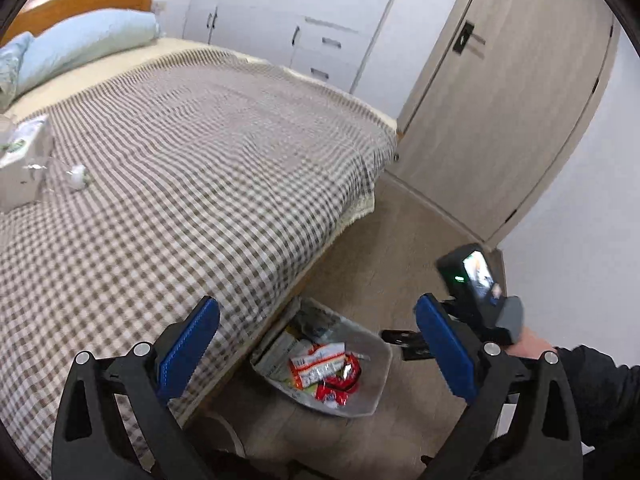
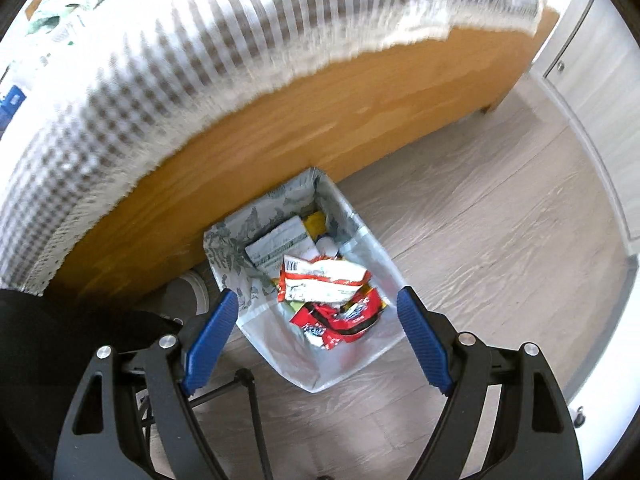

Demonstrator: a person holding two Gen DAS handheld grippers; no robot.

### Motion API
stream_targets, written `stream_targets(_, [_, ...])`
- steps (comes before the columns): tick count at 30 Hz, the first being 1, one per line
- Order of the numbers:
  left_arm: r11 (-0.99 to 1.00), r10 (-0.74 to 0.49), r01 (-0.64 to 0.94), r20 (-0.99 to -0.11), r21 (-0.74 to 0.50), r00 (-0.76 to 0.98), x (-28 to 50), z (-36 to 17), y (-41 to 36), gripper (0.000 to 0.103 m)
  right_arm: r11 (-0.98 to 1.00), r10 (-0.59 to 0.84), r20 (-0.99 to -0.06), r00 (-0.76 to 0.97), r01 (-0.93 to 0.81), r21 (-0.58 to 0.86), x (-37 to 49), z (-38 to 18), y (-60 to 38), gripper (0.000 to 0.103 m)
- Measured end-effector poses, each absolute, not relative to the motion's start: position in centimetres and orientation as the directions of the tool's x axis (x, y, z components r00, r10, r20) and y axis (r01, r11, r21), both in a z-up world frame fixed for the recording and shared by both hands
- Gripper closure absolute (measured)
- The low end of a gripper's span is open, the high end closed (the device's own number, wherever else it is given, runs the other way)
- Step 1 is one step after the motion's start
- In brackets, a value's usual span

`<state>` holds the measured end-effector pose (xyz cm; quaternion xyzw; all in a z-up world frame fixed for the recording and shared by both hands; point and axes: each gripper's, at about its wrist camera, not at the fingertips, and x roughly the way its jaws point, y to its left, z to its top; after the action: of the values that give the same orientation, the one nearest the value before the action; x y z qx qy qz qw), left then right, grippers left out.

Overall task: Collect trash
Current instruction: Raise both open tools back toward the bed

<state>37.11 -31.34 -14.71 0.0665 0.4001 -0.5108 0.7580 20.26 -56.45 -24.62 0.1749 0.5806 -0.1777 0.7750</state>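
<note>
A small bin (image 2: pixel 362 240) lined with a clear bag stands on the floor against the bed's wooden side. It holds a red and white snack wrapper (image 2: pixel 324 276), a red packet (image 2: pixel 340 316) and a pale carton. My right gripper (image 2: pixel 317 295) hangs above the bin, open wide, with nothing between its blue pads. My left gripper (image 1: pixel 318 312) is also open and empty, held over the bed's edge with the bin (image 1: pixel 378 364) below it. On the bed at the left lie a crumpled white scrap (image 1: pixel 78 176) and a white and green box (image 1: pixel 24 152).
The bed with a brown checked cover (image 1: pixel 200 152) fills the left, with a pale blue pillow (image 1: pixel 88 46) at its head. A closed door (image 1: pixel 500 112) and white wardrobe (image 1: pixel 280 12) stand beyond. A grey shoe (image 2: pixel 192 284) and thin black legs (image 2: pixel 248 392) are beside the bin.
</note>
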Motion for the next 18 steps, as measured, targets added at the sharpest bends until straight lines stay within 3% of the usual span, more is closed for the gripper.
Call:
stream_targets(7, [0.615, -0.695, 0.759, -0.603, -0.214, 0.393, 39.9, -11.2, -24.6, 0.008, 0.914, -0.181, -0.873, 0.452, 0.405, 0.020, 21.5, -15.3, -54.1, 0.025])
stream_targets(12, [0.728, -0.622, 0.666, -0.564, -0.163, 0.543, 44.2, -9.4, -18.0, 0.008, 0.951, -0.181, -0.785, 0.592, 0.308, 0.013, 26.1, -9.5, -50.7, 0.025])
stream_targets(15, [0.812, -0.538, 0.567, -0.549, -0.135, 0.640, 47.6, -9.0, -13.2, 0.008, 0.973, -0.167, -0.754, 0.635, 0.232, -0.021, 30.1, -7.5, -47.9, 0.025])
stream_targets(18, [0.918, -0.367, 0.387, -0.554, -0.086, 0.747, 52.0, -10.2, -7.9, 0.008, 0.986, -0.141, -0.735, 0.663, 0.159, -0.046, 34.2, -6.4, -45.5, 0.025])
